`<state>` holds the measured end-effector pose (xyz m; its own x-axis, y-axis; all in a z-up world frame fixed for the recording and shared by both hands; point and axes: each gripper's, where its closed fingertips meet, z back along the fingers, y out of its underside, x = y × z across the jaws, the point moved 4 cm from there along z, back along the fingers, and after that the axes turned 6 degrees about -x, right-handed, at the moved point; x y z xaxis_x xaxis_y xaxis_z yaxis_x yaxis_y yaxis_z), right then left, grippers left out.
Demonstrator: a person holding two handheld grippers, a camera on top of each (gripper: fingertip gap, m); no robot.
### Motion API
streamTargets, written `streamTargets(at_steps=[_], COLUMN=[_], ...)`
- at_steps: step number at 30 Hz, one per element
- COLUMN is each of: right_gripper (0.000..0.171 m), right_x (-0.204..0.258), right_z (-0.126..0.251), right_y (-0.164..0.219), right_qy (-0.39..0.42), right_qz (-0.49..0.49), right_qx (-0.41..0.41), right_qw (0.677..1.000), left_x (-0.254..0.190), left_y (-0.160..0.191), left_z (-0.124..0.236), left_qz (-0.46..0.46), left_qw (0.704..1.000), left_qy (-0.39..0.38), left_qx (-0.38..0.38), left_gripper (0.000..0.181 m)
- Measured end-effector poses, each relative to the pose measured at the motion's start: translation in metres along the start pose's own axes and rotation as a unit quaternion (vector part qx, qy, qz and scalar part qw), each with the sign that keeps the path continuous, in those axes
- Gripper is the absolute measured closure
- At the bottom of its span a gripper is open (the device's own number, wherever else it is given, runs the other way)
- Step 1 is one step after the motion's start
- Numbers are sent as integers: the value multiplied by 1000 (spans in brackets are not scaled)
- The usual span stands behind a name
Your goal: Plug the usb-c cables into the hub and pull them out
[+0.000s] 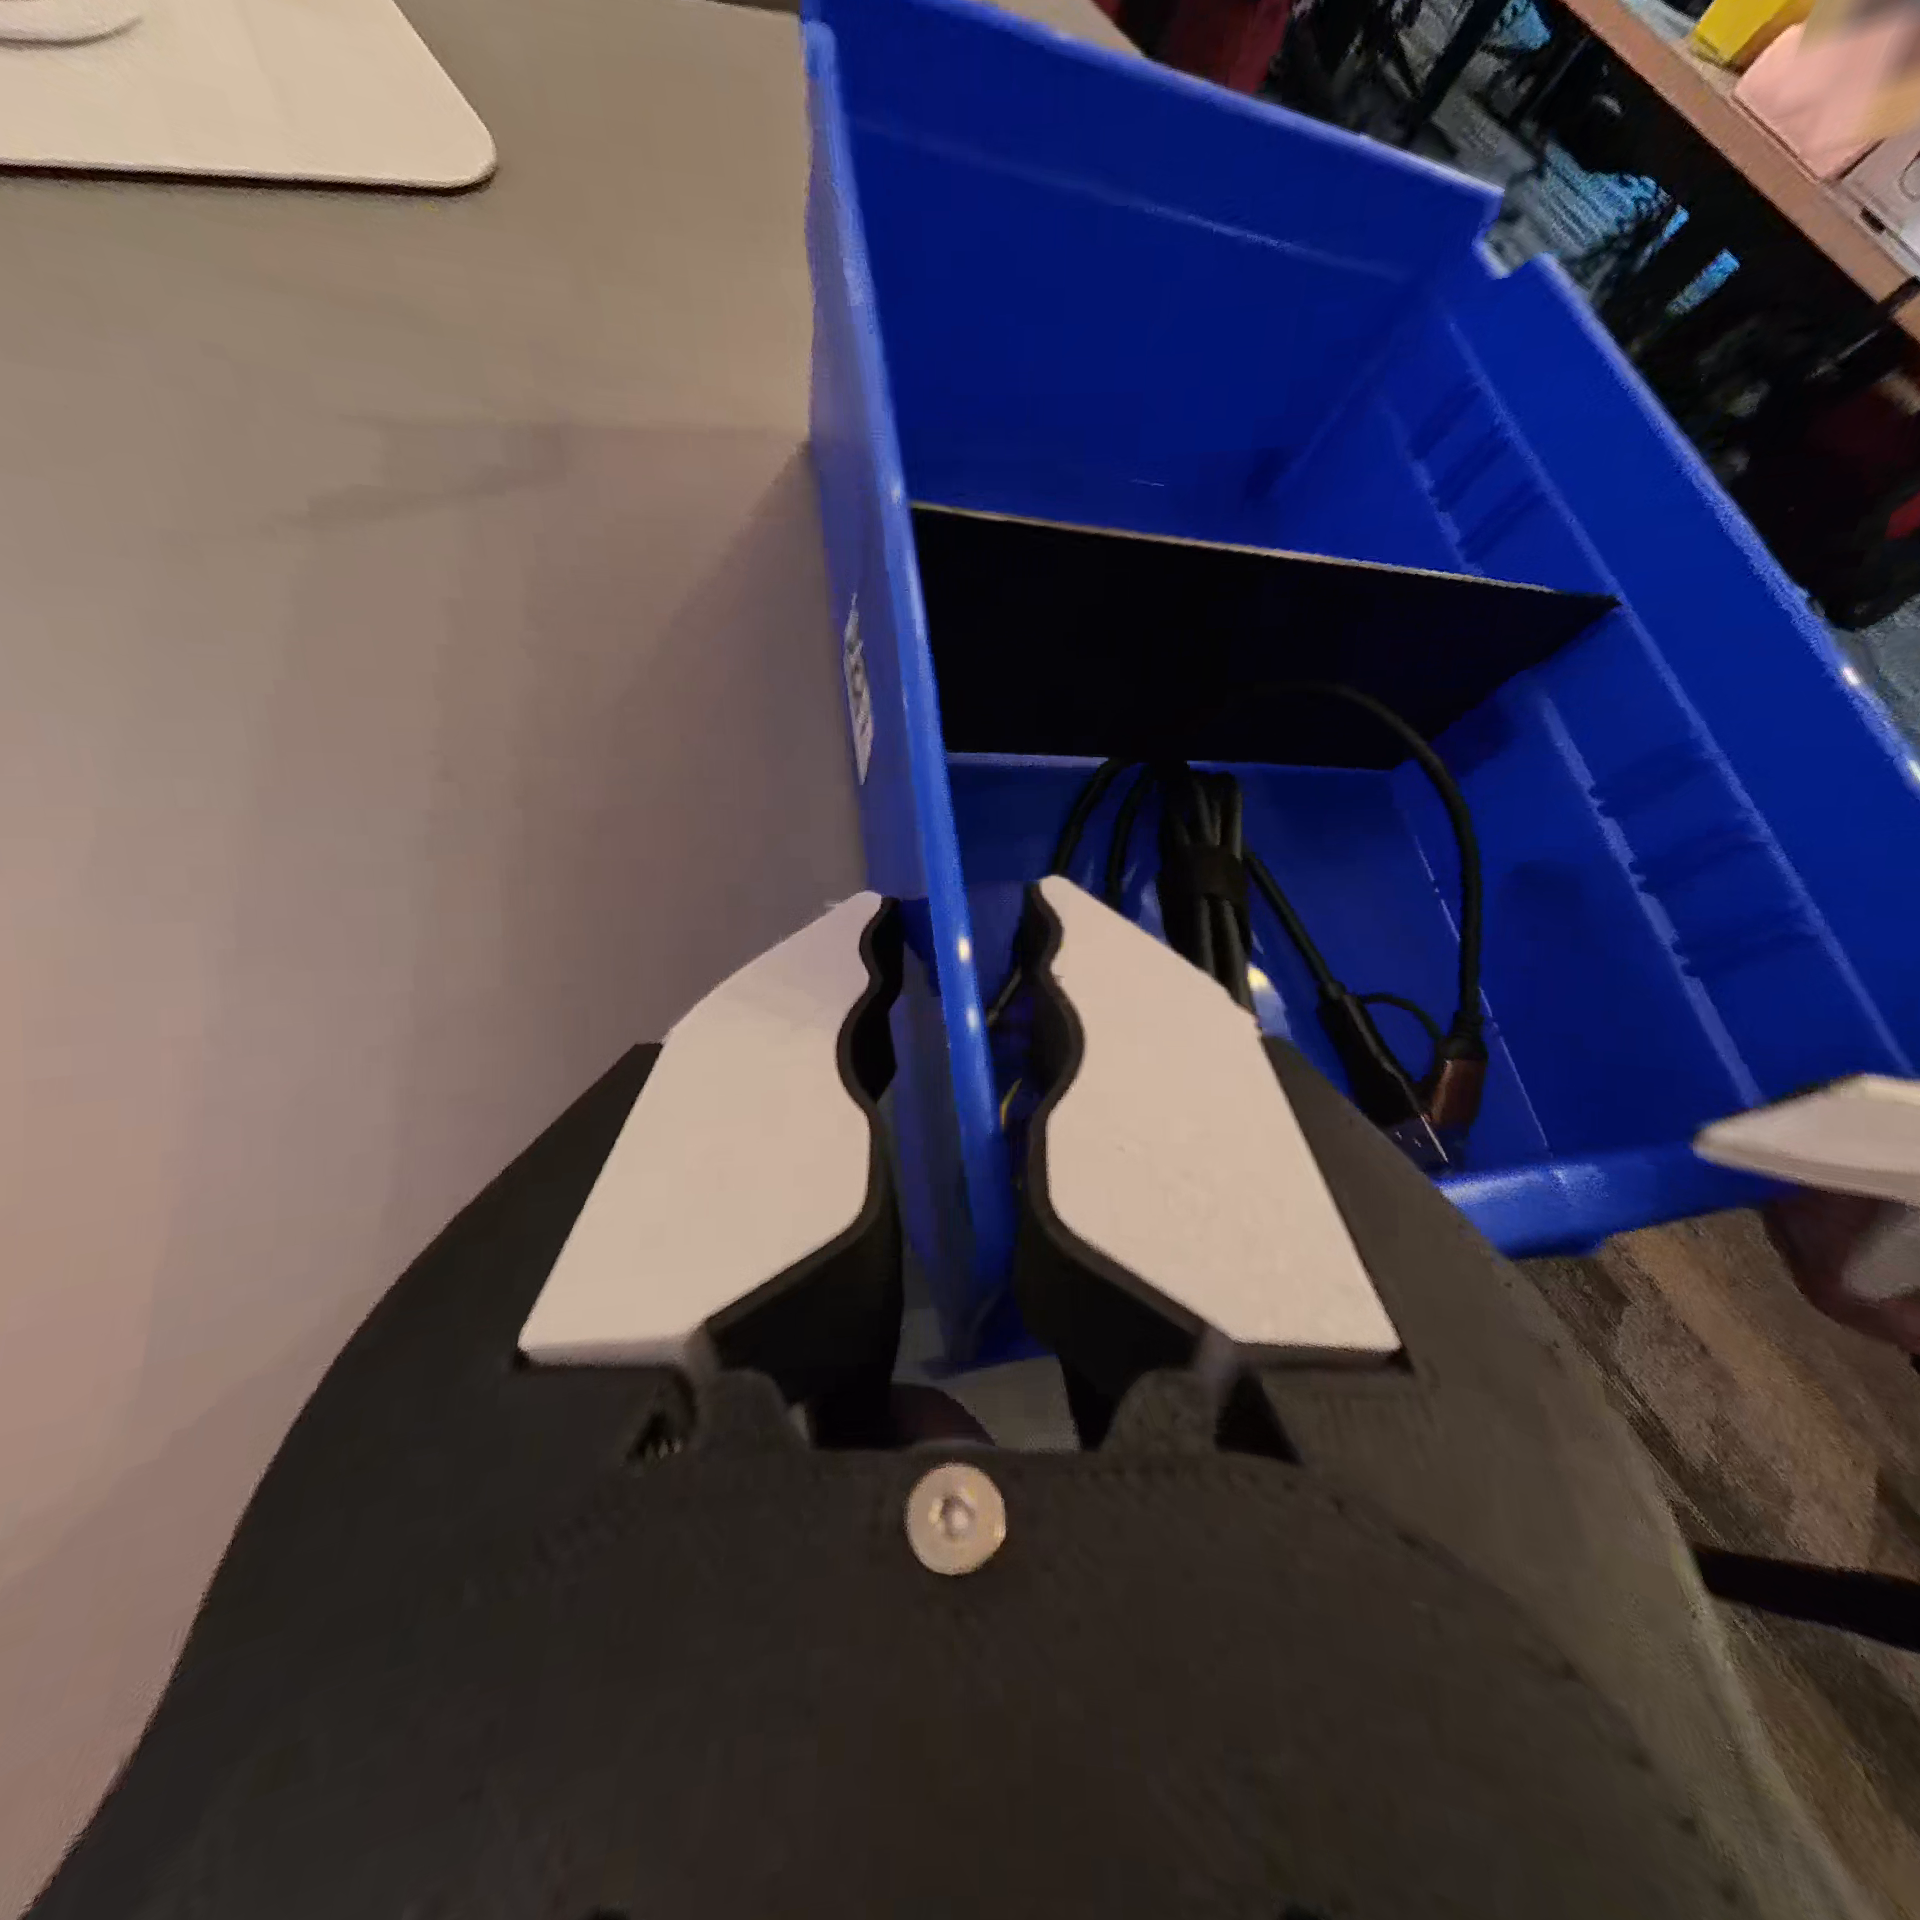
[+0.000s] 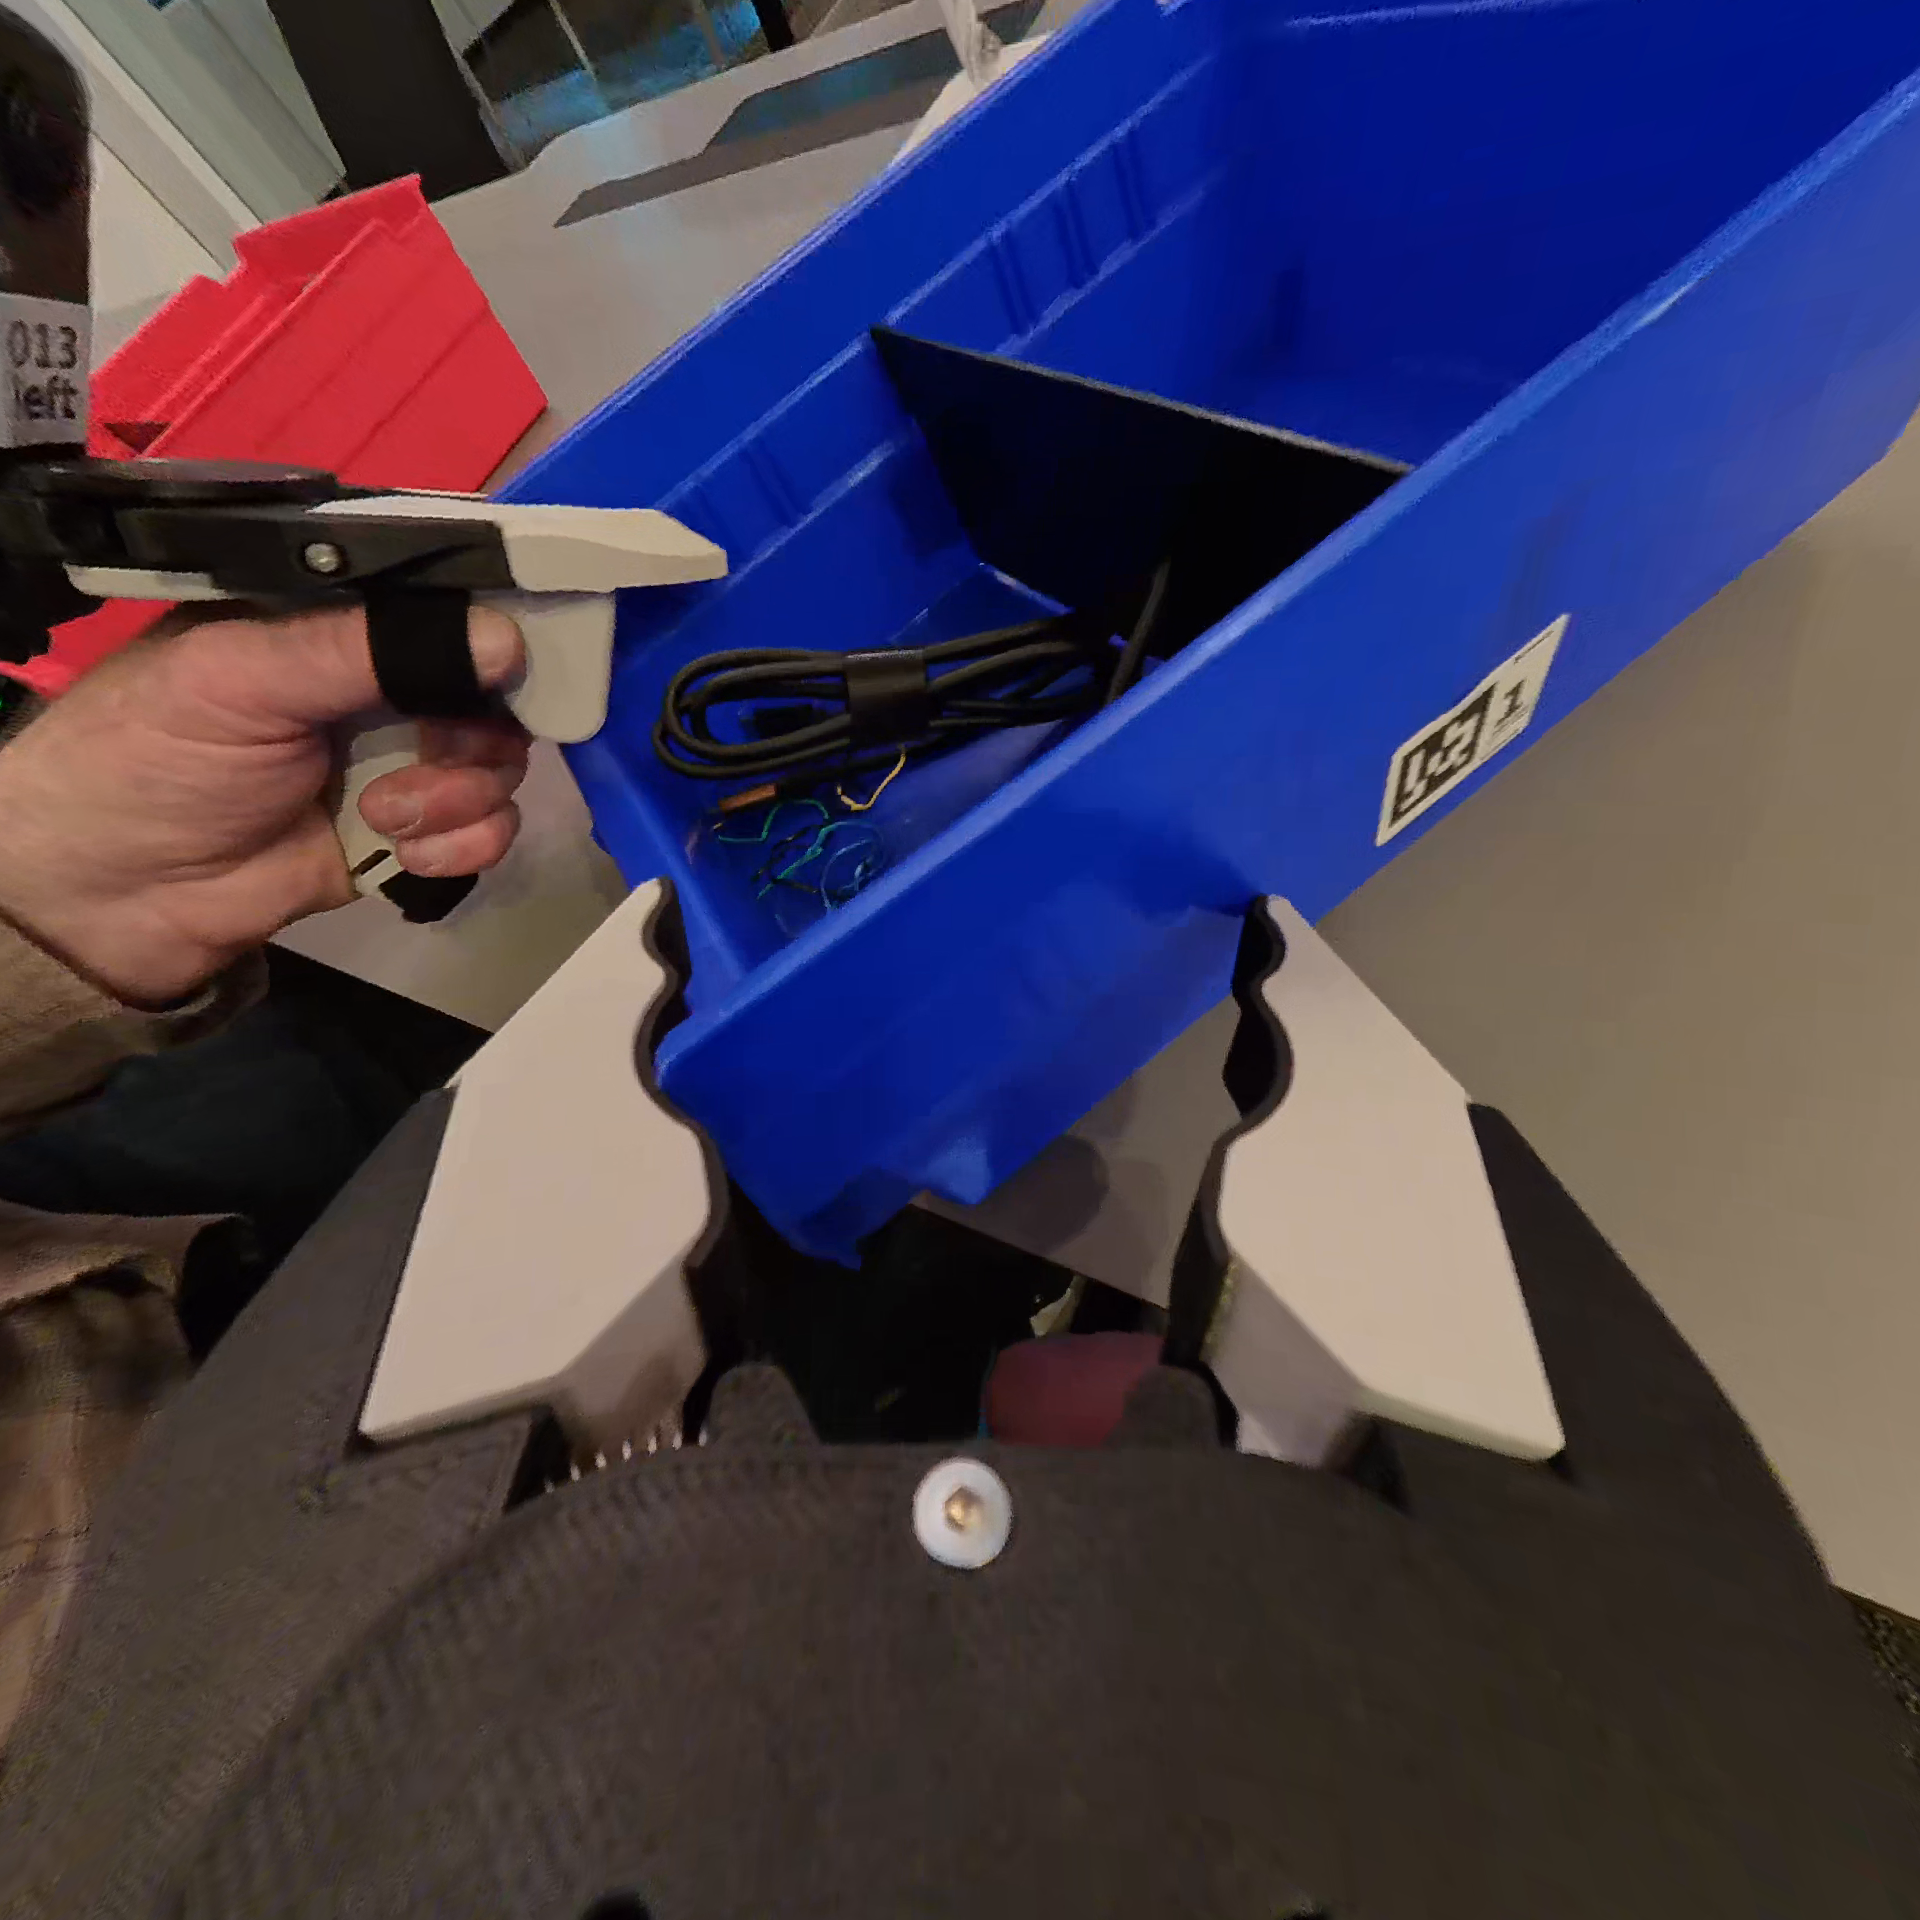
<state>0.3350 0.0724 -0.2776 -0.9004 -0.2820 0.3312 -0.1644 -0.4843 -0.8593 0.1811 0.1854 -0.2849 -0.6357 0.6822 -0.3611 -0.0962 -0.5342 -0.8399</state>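
Note:
A blue bin stands at the table's edge, and a black divider crosses it. In its near compartment lies a coiled black cable bundle with loose plug ends. The bundle also shows in the right wrist view, next to thin coloured wires. No hub is in view. My left gripper is shut on the bin's left side wall; it also shows in the right wrist view. My right gripper is open, with the bin's front end between its fingers.
A red bin stands on the grey table to the left. A pale mat lies at the far left. A white tag is stuck on the blue bin's right side. Wood floor shows below the table edge.

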Motion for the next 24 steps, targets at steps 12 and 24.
streamTargets(at_steps=[12, 24], right_gripper=[126, 164], right_x=[-60, -114], right_z=[33, 43], right_y=[-18, -34], right_qy=[191, 247], right_qz=[106, 174], right_qx=[-16, 16], right_qw=[976, 953], left_x=[-53, -32], left_y=[16, -32], left_z=[12, 87], left_qz=[31, -28], left_qw=[994, 988], left_qy=[99, 143], left_qx=[33, -47], left_gripper=[130, 126])
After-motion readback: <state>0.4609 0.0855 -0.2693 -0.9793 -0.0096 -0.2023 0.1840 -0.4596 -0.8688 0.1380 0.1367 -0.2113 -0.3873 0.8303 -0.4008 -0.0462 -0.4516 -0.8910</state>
